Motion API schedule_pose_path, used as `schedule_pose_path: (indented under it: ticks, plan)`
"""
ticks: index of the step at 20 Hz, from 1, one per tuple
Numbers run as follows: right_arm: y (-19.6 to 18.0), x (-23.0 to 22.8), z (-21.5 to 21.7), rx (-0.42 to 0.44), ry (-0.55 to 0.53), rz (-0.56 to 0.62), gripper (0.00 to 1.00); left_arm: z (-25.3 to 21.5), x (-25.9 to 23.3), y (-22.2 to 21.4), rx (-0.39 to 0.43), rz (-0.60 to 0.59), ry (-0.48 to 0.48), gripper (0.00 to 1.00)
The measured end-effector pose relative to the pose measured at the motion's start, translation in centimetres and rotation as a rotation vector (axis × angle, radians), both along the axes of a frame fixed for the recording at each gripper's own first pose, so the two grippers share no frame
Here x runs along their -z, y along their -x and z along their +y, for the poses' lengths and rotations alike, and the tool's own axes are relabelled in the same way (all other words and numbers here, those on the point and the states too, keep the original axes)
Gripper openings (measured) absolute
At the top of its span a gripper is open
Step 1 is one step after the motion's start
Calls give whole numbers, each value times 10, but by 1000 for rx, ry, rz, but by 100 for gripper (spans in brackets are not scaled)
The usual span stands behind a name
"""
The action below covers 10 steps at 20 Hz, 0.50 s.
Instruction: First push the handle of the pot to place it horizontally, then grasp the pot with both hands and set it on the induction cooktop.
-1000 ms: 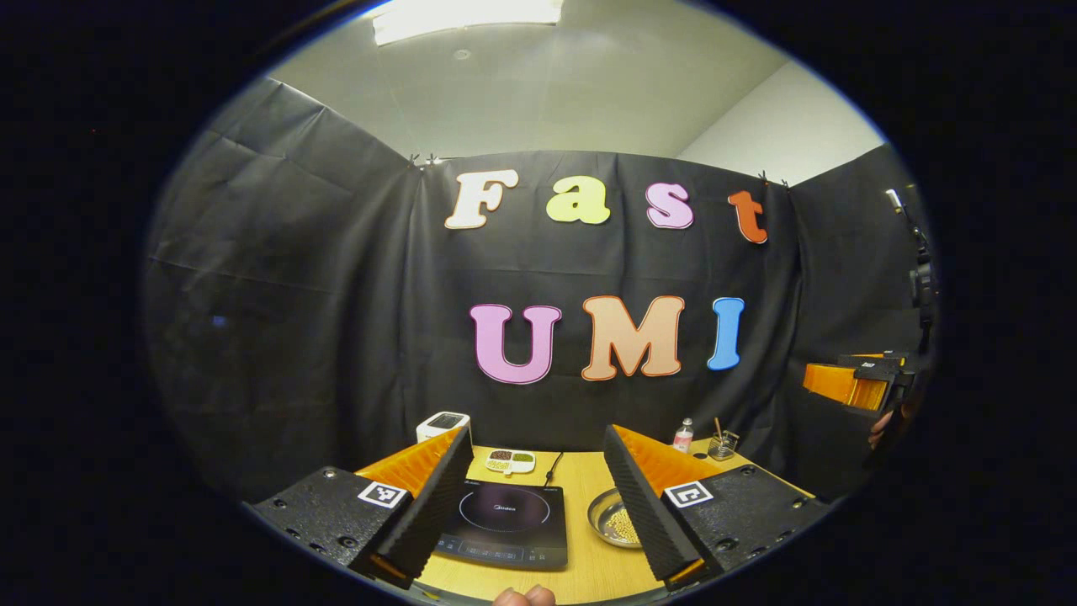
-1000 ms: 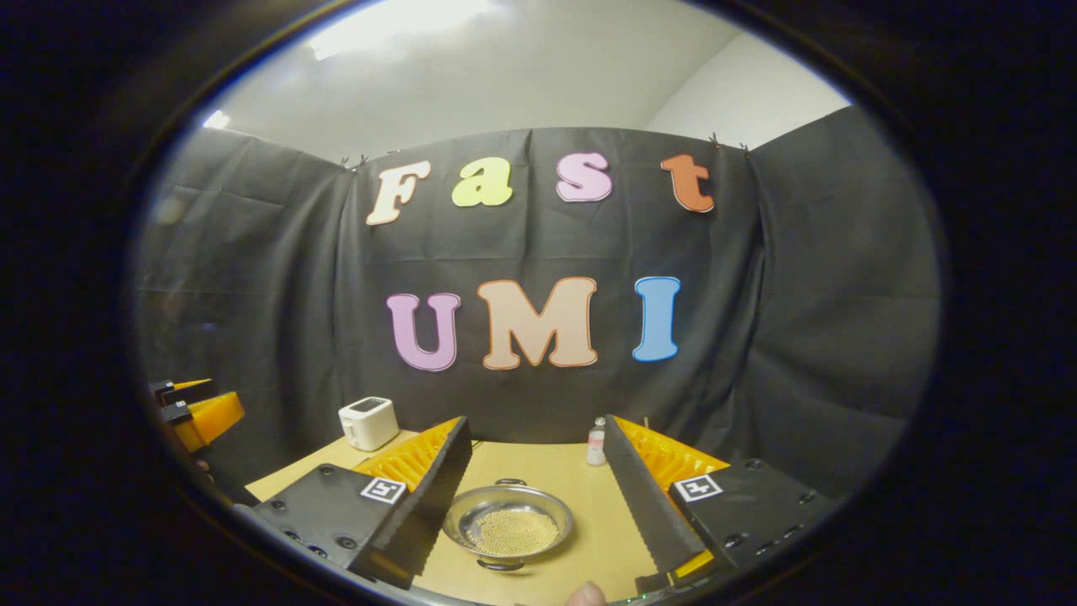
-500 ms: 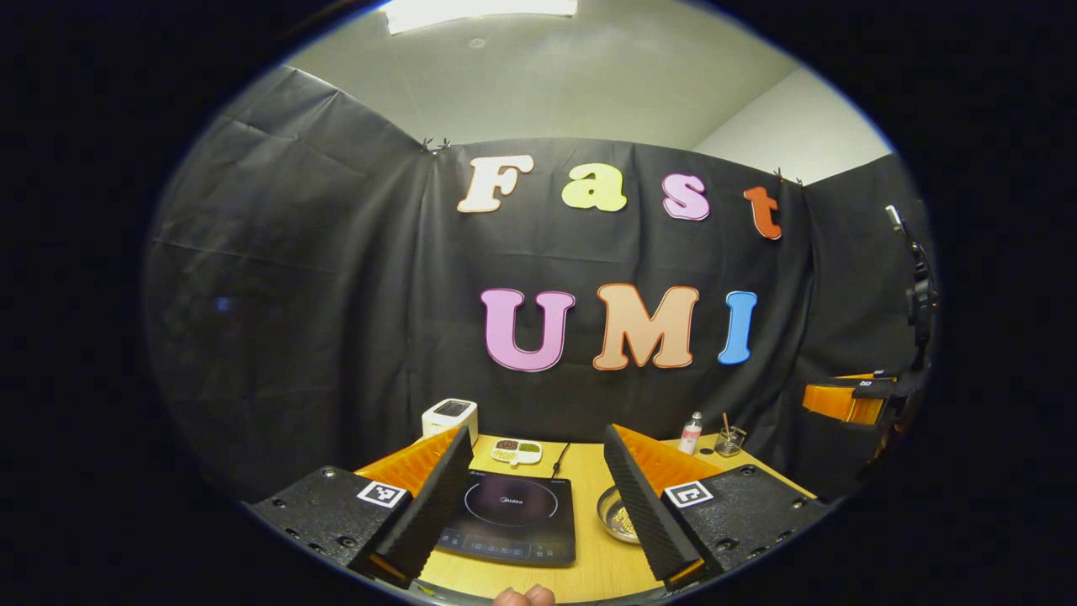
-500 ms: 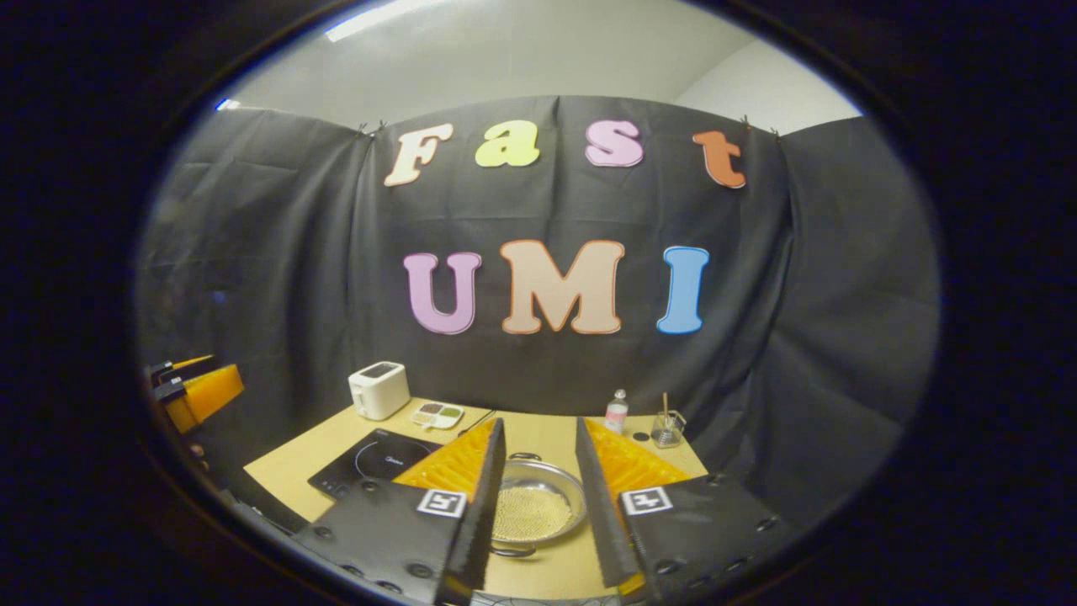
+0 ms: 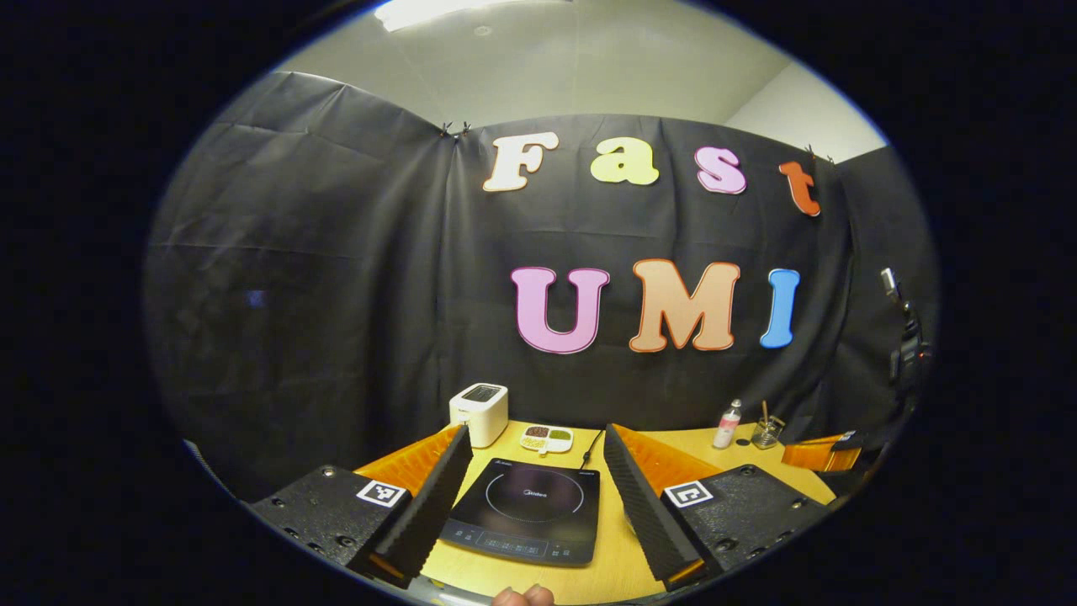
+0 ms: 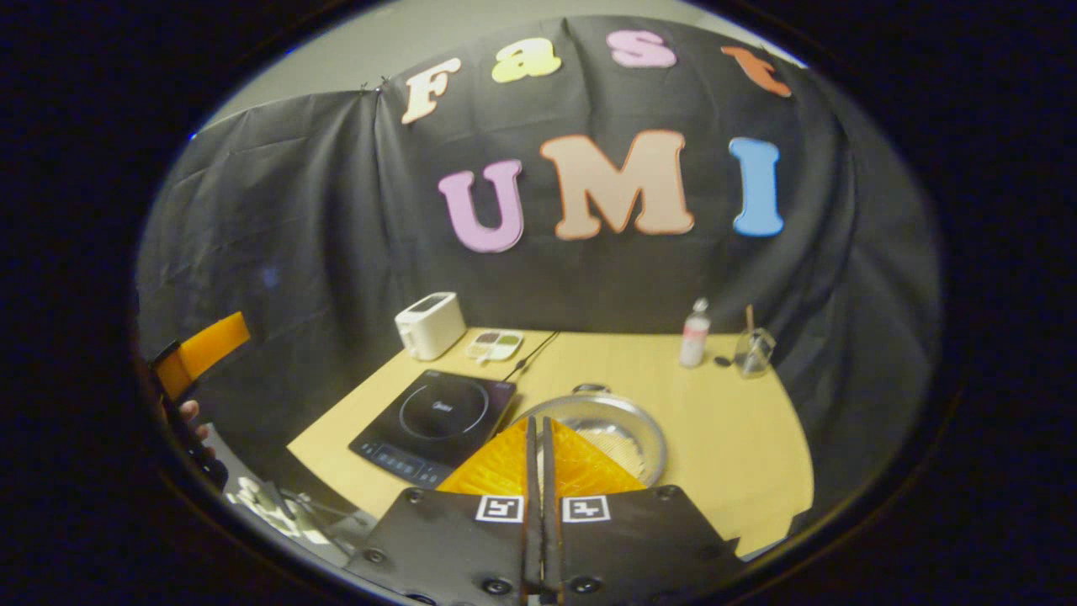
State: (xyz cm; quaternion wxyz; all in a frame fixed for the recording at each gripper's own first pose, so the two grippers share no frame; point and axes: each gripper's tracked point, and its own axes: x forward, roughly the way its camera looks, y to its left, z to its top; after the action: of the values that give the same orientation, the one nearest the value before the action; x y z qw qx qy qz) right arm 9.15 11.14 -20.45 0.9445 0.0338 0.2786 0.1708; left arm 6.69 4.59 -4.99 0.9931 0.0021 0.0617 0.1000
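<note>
One induction cooktop [image 5: 526, 511] lies low in the left gripper view, framed between the left gripper [image 5: 533, 505], whose jaws stand spread wide with nothing between them. One pot [image 6: 602, 425] sits on the table [image 6: 740, 438] at lower centre of the right gripper view, just right of the cooktop and partly hidden behind the right gripper [image 6: 538, 459], whose jaws are pressed together on nothing. One white toaster [image 6: 430, 325], one divided dish [image 6: 494, 344], one bottle [image 6: 695, 333] and what looks like one glass jar [image 6: 753, 349] line the table's far edge
</note>
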Motion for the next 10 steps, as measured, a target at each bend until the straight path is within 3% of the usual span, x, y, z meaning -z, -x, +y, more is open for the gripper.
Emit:
schedule_pose_path:
  ticks: [3,4,10]
  plan:
    - [-4,54,5,-72,-21,136,7,-9,-1,-14,-40,22,-13,93]
    - [-3,71,6,-94,-26,174,0,-11,-1,-16,-55,28,-20,93]
    - [7,147,24,-228,-19,328,3,-19,6,-21,-132,96,-99,95]
